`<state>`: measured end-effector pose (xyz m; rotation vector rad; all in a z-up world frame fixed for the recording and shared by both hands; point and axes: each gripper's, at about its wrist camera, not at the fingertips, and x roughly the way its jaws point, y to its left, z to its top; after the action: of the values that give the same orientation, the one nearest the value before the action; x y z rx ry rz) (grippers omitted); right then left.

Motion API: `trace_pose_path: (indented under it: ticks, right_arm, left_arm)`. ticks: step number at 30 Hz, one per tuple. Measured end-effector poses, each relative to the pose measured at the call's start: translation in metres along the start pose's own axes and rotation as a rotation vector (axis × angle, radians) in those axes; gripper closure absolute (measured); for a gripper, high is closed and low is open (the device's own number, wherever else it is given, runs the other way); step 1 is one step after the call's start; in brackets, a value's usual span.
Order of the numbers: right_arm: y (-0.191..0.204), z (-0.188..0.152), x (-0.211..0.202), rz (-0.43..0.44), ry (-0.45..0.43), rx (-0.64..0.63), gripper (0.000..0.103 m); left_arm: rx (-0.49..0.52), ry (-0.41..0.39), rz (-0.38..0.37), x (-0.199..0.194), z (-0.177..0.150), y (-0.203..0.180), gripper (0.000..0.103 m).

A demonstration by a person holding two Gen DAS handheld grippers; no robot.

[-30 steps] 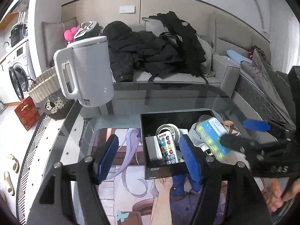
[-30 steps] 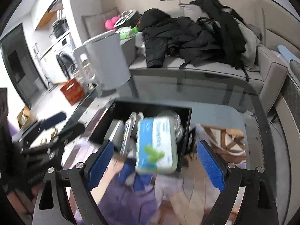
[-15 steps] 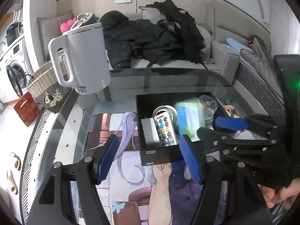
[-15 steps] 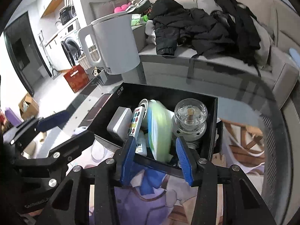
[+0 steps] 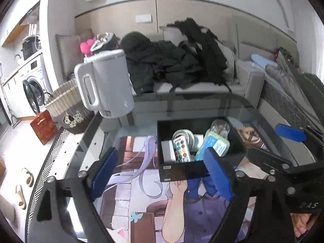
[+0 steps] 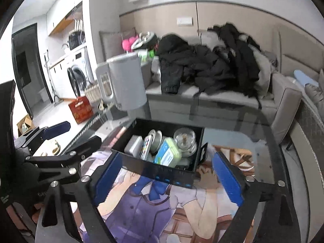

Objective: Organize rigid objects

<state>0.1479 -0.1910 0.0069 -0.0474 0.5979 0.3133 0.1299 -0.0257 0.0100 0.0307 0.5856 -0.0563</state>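
Now both claws are wide open and hold nothing. The left claw (image 5: 162,174) and the right claw (image 6: 172,174) hang low over the glass desk (image 6: 253,125), and the black box (image 6: 162,174) sits just ahead of them both.

The box is full. Inside stand a grey block (image 6: 132,145), a remote (image 6: 146,144) with colour buttons, a tape roll (image 6: 157,137), a green pack (image 6: 168,154) and a clear jar (image 6: 184,139). The green pack leans on its edge near the middle, touching the jar's side. Its long side runs from the near wall of the box toward the far wall.

The box lies straight between the right claw's fingers, so the right claw looks better placed. From the left claw, the box lies ahead and to the right.

The job looks almost done, since no loose small thing shows on the desk.

There is open room on the desk to the left of the box and behind it. A white kettle (image 5: 107,85) stands at the far left corner, well apart from the box. The box's walls are the edges to watch.
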Motion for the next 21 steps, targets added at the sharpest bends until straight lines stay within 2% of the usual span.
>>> trace_pose_path:
  ticks: [5, 9, 11, 13, 16, 21]
  right_arm:
    - [0.003, -0.01, -0.036, -0.046, -0.147, -0.018, 0.001]
    - [0.003, -0.028, -0.057, -0.074, -0.217, 0.001, 0.001]
    - [0.004, -0.041, -0.063, -0.084, -0.243, 0.007, 0.001]
    - [0.009, -0.061, -0.064, -0.089, -0.248, -0.006, 0.001]
    - [0.016, -0.084, -0.062, -0.081, -0.207, -0.044, 0.001]
    - [0.019, -0.101, -0.063, -0.081, -0.209, -0.056, 0.001]
  left_arm:
    - [0.018, -0.14, 0.023, -0.033, 0.001, -0.005, 0.011]
    - [0.05, -0.199, 0.015, -0.049, -0.012, -0.01, 0.01]
    - [0.045, -0.194, 0.018, -0.052, -0.019, -0.012, 0.0]
    - [0.012, -0.181, 0.014, -0.055, -0.035, -0.008, 0.0]
    - [-0.003, -0.194, 0.012, -0.061, -0.052, -0.007, 0.0]
    - [0.07, -0.206, 0.039, -0.062, -0.066, -0.013, 0.0]
